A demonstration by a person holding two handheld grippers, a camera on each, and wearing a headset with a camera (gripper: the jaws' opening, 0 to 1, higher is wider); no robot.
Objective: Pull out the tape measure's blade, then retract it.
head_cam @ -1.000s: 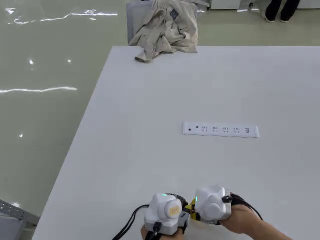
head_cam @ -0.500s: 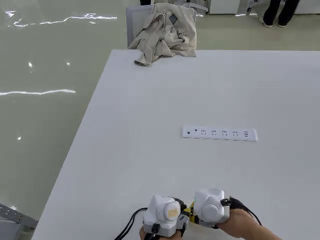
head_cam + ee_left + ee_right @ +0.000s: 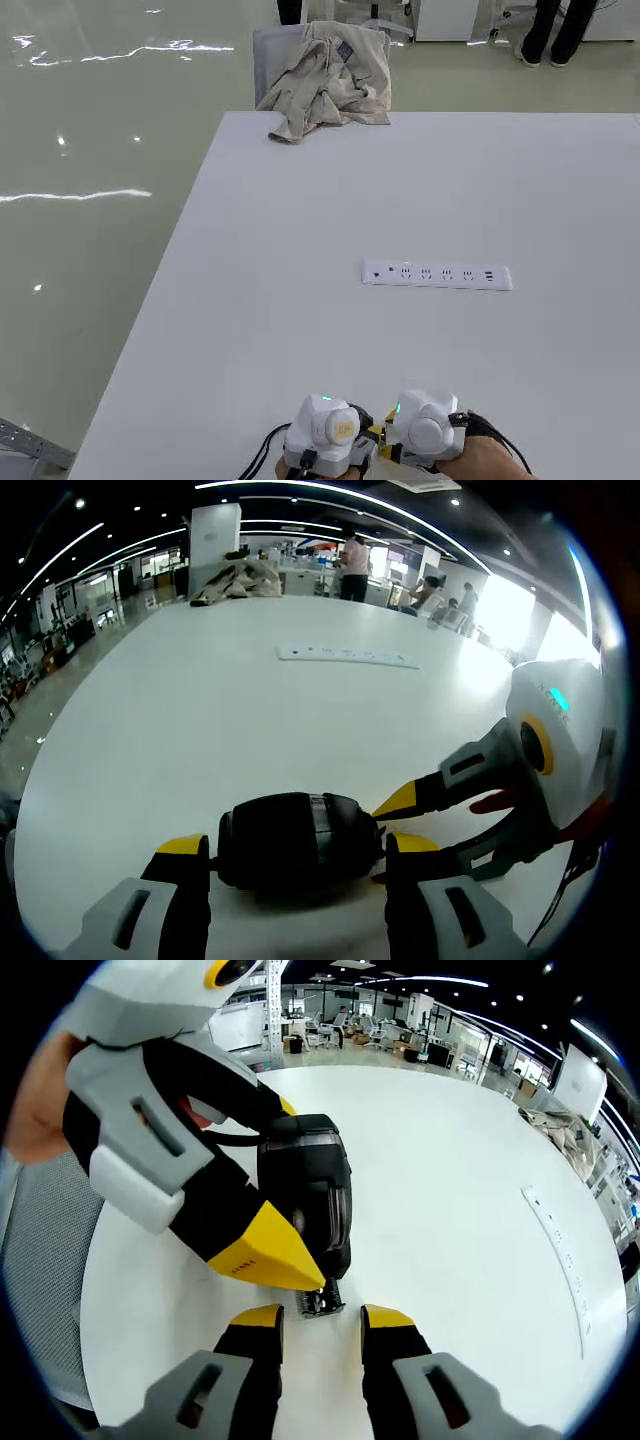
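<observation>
Tape measure (image 3: 290, 830) still clamped in left gripper (image 3: 297, 846), right gripper (image 3: 320, 1317) still spread at blade tip (image 3: 322, 1303)

**A:** Surface?
**B:** White bench (image 3: 300, 250), flat. A white power strip (image 3: 436, 275) lies mid-bench, and a black tape measure (image 3: 300, 840) rests near the front edge.
**A:** Far end?
**B:** A beige garment (image 3: 325, 75) overlaps the far corner.
</observation>
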